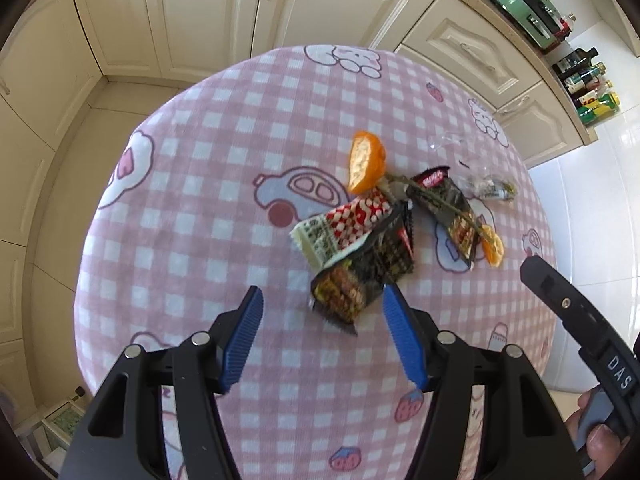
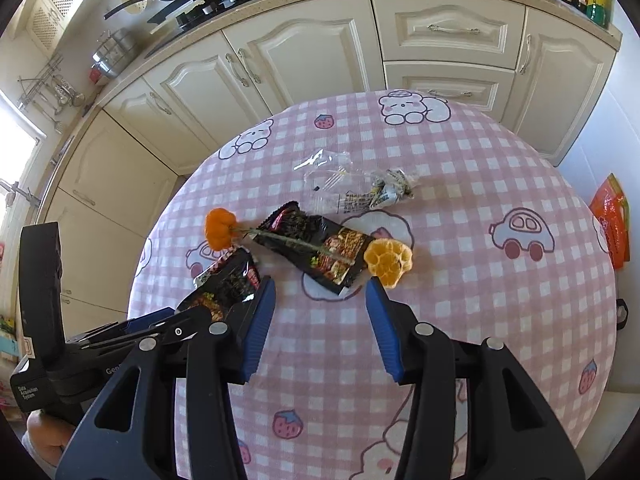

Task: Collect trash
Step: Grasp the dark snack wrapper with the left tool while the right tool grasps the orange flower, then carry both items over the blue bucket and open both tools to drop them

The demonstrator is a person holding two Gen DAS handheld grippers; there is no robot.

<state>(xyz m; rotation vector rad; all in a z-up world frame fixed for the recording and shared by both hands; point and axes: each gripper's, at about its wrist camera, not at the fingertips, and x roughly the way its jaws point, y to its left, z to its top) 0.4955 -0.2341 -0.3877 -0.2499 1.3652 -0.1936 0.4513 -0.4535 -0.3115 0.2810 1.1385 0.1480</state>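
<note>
Right wrist: wrappers point(image 2: 324, 254) perhaps four; peels point(image 2: 387, 262) two; both tools point(image 2: 320, 292) wide open, empty

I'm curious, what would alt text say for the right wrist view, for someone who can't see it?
An open right gripper with blue fingers hovers over a round table under a pink checked cloth, strewn with black snack wrappers, orange peel pieces and clear plastic wrap. Cream kitchen cabinets stand behind.
</note>
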